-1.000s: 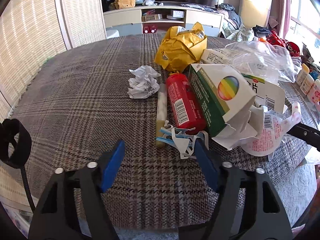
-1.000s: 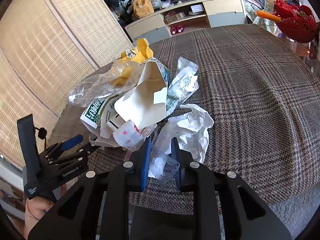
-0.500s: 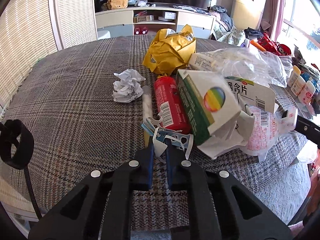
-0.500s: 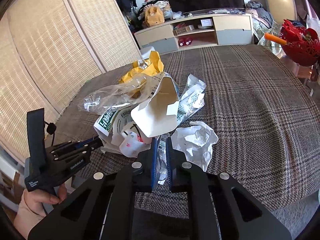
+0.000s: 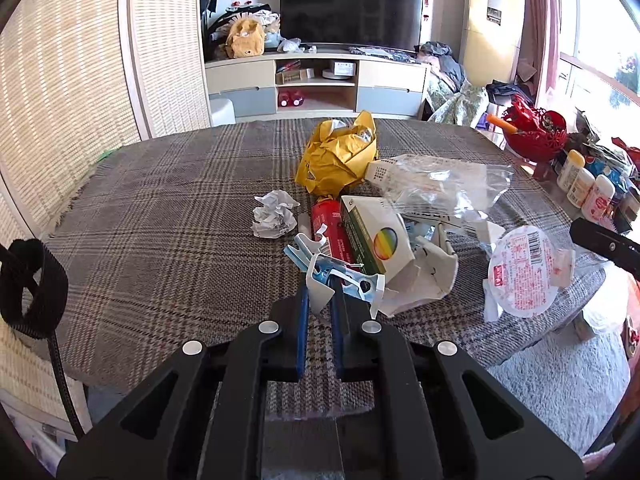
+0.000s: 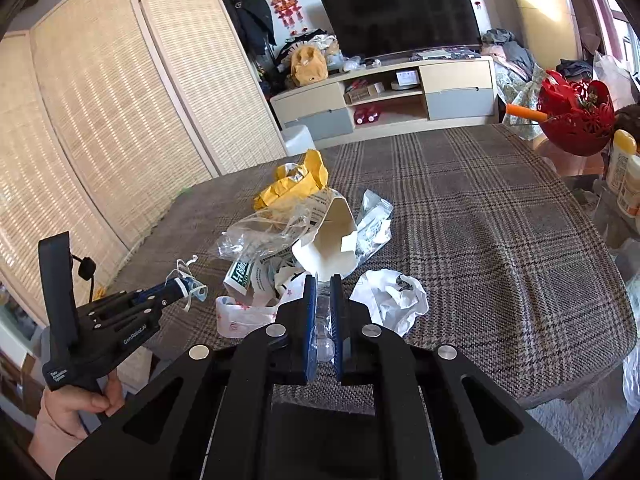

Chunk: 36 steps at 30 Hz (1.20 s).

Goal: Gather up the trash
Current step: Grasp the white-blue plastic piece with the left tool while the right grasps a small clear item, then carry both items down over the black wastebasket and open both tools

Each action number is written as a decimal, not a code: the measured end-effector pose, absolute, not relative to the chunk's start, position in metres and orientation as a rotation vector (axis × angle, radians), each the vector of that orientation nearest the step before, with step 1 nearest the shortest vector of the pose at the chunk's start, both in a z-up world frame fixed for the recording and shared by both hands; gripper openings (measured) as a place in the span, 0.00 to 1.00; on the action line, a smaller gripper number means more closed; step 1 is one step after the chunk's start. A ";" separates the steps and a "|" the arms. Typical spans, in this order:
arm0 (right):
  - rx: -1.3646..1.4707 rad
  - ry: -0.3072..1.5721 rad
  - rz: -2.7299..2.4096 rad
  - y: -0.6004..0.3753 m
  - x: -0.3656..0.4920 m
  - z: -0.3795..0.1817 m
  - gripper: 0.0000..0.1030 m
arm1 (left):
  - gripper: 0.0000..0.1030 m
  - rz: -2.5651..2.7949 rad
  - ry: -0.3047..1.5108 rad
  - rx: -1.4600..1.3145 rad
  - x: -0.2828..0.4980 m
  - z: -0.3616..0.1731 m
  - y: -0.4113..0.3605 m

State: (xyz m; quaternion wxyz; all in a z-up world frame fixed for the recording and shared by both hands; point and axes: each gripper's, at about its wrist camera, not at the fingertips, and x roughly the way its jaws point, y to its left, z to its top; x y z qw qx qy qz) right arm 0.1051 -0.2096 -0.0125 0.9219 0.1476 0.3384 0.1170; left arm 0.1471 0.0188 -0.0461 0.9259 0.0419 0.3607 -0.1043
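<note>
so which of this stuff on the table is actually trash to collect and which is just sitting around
Trash:
- torn blue-and-white wrapper in the left tool
- clear plastic packet in the right tool
- crumpled yellow paper bag
- crumpled white paper ball
- green-and-white carton

Lying about:
- red openwork basket
- white bottles
- black television

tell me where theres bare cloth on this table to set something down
Bare plaid cloth lies left of the crumpled paper ball, toward the woven screen. More lies right of the white plastic bag. The middle is crowded around the yellow wrapper.
</note>
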 end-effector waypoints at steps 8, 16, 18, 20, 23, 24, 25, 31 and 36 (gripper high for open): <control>0.244 0.679 0.242 -0.204 0.061 0.014 0.09 | 0.08 -0.221 0.694 0.070 0.097 -0.012 0.026; 0.272 0.740 0.243 -0.207 0.017 -0.009 0.09 | 0.08 -0.231 0.734 -0.015 0.029 -0.025 0.024; 0.294 0.768 0.246 -0.207 0.010 -0.023 0.09 | 0.08 -0.243 0.757 -0.018 0.016 -0.038 0.020; 0.312 0.793 0.256 -0.204 0.003 -0.035 0.09 | 0.08 -0.255 0.781 -0.001 0.006 -0.052 0.015; 0.297 0.836 0.262 -0.193 -0.001 -0.053 0.09 | 0.08 -0.278 0.833 0.013 -0.003 -0.076 0.006; 0.283 0.856 0.260 -0.188 0.000 -0.060 0.09 | 0.08 -0.289 0.859 0.014 -0.004 -0.086 0.003; 0.271 0.875 0.258 -0.184 0.000 -0.067 0.09 | 0.08 -0.296 0.879 0.016 -0.004 -0.095 0.000; 0.279 1.011 0.231 -0.173 0.020 -0.119 0.09 | 0.08 -0.335 1.023 0.030 0.004 -0.148 -0.016; 0.300 1.057 0.211 -0.178 0.031 -0.144 0.09 | 0.09 -0.340 1.084 0.004 0.017 -0.171 -0.019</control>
